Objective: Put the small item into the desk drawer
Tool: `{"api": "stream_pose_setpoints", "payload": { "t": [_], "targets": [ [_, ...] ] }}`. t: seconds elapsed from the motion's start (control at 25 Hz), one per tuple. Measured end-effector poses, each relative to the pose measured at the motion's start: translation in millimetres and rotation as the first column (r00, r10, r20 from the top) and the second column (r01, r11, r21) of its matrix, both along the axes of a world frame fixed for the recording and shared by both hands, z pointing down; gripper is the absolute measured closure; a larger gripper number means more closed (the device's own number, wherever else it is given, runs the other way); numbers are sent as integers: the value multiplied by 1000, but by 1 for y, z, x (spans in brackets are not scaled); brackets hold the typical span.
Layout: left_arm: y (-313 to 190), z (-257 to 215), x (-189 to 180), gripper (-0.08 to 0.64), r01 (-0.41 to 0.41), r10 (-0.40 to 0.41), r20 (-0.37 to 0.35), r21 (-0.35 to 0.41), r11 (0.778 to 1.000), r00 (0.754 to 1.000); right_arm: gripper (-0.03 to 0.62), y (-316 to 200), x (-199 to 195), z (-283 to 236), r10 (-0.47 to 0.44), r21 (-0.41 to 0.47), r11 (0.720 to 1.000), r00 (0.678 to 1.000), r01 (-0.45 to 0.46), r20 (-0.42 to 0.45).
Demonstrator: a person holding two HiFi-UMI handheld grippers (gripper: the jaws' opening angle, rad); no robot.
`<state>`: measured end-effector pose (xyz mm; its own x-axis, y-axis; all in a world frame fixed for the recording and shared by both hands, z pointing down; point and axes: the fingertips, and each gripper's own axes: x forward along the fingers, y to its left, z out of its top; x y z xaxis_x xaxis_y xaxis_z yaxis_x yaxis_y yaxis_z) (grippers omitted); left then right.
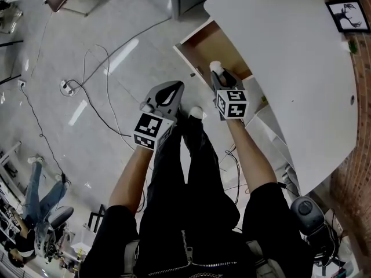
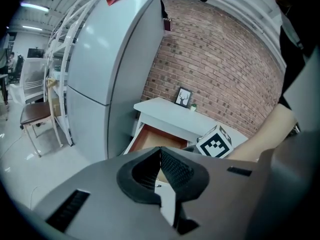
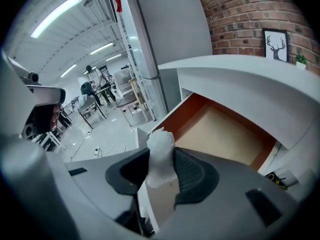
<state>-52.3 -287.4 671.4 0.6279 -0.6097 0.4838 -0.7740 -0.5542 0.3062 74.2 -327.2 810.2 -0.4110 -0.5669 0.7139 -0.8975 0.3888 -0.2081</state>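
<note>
Right claw [image 3: 161, 160] grips the small white lump [image 3: 160, 143]. The open drawer [image 3: 220, 134] lies just ahead, below it, so only the drop seems left.

Bright, even overhead light, shadows soft. Streaky glare on the floor [image 1: 119, 54] left of the desk [image 1: 290, 51]. Ceiling strip lights [image 3: 55, 16] up-left of the desk blow out. Both gripper views: heavy fisheye, black corners, brick wall [image 2: 220, 69] behind the desk bows. Nearest foreground soft.
</note>
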Motion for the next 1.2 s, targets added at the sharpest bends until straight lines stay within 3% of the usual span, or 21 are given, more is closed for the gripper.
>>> {"api": "stream_pose_setpoints", "payload": {
  "t": [0.48, 0.72, 1.2],
  "targets": [
    [3, 33, -24, 538, 32, -33, -5, -43, 999, 999, 442, -29, -7, 64, -31, -117, 993, 993, 19, -110],
    [11, 50, -33, 538, 33, -32, 19, -61, 998, 999, 440, -41, -8, 100, -118, -197, 977, 978, 84, -171],
    [29, 75, -47, 538, 49, -45, 35, -116, 992, 998, 439, -50, -3, 154, -123, -335, 941, 968, 44, -218]
  ]
}}
